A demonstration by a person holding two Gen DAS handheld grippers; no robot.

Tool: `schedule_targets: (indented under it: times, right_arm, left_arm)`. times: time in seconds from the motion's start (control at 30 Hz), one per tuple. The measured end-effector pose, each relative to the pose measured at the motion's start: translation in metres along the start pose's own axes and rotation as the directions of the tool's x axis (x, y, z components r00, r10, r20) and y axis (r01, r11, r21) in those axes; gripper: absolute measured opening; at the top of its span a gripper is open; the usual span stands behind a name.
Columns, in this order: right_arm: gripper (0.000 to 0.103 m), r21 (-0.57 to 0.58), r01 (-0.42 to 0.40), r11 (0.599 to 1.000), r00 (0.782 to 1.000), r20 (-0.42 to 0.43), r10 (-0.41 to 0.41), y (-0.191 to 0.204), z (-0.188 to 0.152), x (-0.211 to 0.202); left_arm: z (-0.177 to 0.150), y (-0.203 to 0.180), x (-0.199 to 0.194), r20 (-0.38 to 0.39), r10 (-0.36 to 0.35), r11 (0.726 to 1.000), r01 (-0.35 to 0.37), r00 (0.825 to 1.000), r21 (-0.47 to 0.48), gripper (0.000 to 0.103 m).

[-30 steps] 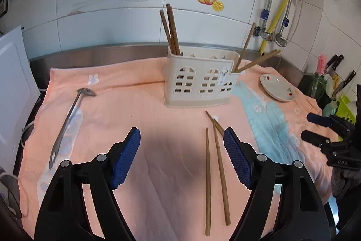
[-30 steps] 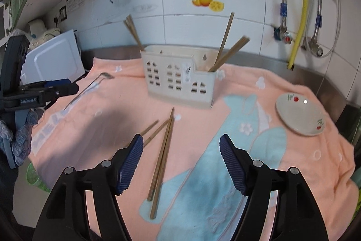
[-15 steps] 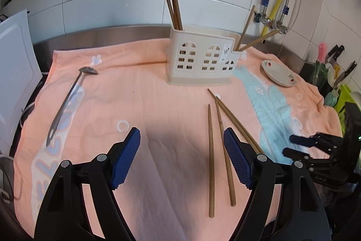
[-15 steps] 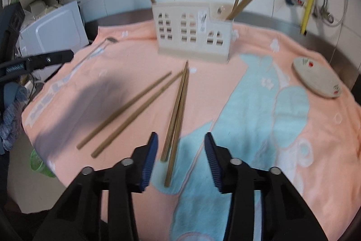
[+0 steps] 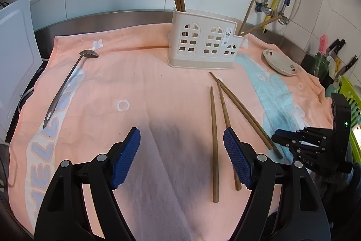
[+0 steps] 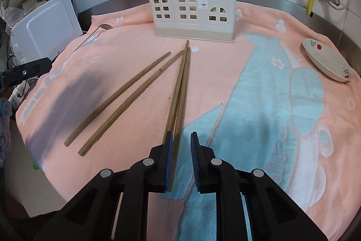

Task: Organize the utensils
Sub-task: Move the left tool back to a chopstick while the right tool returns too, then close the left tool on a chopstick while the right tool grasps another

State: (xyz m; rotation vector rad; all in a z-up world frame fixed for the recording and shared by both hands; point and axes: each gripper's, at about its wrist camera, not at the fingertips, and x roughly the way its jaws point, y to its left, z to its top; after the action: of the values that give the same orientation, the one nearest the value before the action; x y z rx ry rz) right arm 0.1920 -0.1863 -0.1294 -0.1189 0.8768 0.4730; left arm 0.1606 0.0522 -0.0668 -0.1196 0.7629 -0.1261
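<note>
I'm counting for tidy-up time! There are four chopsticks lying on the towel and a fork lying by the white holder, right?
Nearly. It is a long metal spoon, not a fork, as the left wrist view shows. Four chopsticks do lie on the towel, near the holder.

A small flowered dish (image 6: pixel 327 62) is seen at three o'clock on the pink towel (image 6: pixel 112 64); a white appliance (image 6: pixel 45 28) is placed at nine o'clock.

The chopstick pair's (image 6: pixel 178 103) near ends hide behind the left pad (image 6: pixel 168 164).
</note>
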Motion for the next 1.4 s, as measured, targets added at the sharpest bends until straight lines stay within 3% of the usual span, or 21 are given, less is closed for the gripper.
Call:
schedule_targets:
  times: [0.37, 0.97, 1.33, 1.4]
  right_arm:
    - [0.009, -0.020, 0.007, 1.000, 1.000, -0.030, -0.008, 0.005, 0.006, 0.013]
    - [0.007, -0.062, 0.051, 0.997, 0.998, -0.037, -0.053, 0.006, 0.007, 0.021]
    - [0.006, -0.020, 0.065, 0.998, 0.998, 0.009, -0.065, -0.013, 0.004, 0.001]
    - [0.006, -0.017, 0.066, 0.998, 0.997, 0.028, -0.066, -0.015, 0.006, -0.007]
  left_arm:
    - [-0.005, 0.004, 0.001, -0.008, -0.007, 1.000, 0.007, 1.000, -0.006, 0.075]
    - [-0.025, -0.011, 0.018, -0.065, -0.041, 0.999, 0.043, 0.997, 0.027, 0.073]
    - [-0.036, -0.035, 0.048, -0.136, -0.081, 0.994, 0.091, 0.987, 0.066, 0.054]
    - [-0.037, -0.038, 0.053, -0.147, -0.086, 0.993, 0.097, 0.985, 0.071, 0.044]
